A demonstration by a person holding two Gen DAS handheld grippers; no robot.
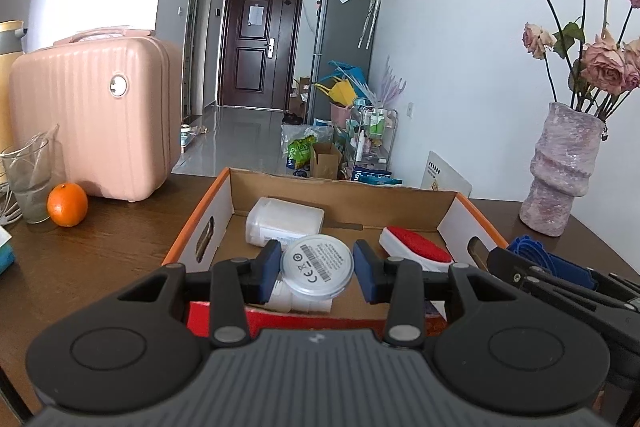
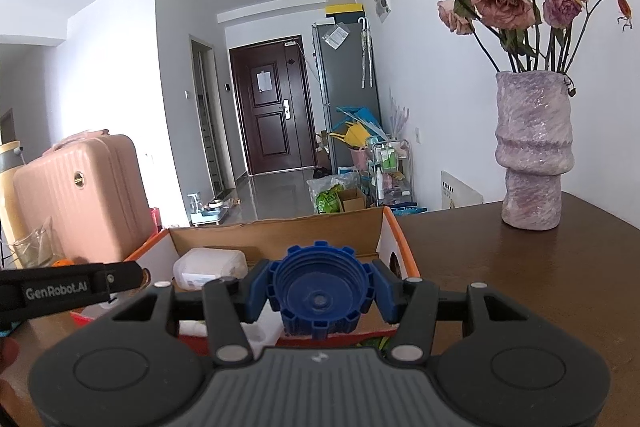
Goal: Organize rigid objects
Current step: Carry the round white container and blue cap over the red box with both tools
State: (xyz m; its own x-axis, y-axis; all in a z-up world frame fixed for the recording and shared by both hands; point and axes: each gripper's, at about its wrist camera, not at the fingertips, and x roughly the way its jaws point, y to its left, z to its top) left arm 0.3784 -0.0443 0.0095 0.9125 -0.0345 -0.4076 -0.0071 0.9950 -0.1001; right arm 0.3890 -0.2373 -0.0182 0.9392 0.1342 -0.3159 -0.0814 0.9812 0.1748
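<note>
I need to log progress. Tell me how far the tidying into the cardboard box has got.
Done: a white container and a red-topped item already lie in the cardboard box. In hand: the left tongs grip a white round device, and the right tongs grip a blue cap, both at the box's near edge. Left: releasing both inside.

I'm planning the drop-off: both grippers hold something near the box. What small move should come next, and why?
Probably ease both grippers forward over the cardboard box before letting go. The left gripper clamps a round white disc and the right gripper a blue cap, both near the front wall, where a white container and a red-topped brush leave bare floor between them.
</note>
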